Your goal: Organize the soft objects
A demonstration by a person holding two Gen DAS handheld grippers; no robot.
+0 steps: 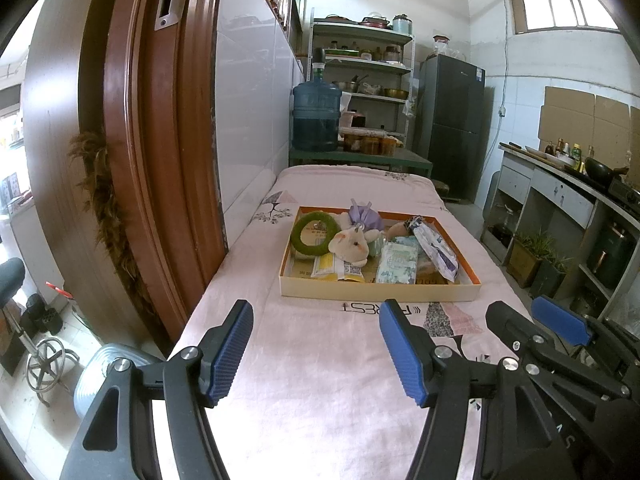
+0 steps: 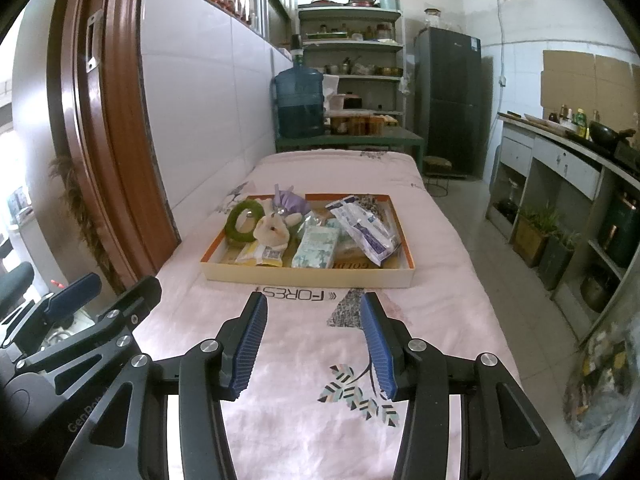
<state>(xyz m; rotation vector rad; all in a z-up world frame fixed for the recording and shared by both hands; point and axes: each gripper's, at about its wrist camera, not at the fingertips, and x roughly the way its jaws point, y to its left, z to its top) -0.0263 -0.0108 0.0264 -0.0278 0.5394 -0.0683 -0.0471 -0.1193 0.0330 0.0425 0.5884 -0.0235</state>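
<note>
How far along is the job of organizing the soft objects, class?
Done: nothing visibly; the green ring, plush rabbit and packets are all heaped in the tray. In hand: nothing; left gripper and right gripper are open over the pink cloth. Left: all the sorting.

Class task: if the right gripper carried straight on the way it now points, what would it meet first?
Probably the pink cloth on the table, since the right gripper is open, empty and angled downward. A shallower path would reach the near wall of the tray; depth is unclear.

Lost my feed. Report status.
Left gripper and right gripper open, empty. Soft items in tray, untouched. Path clear over pink cloth.
</note>
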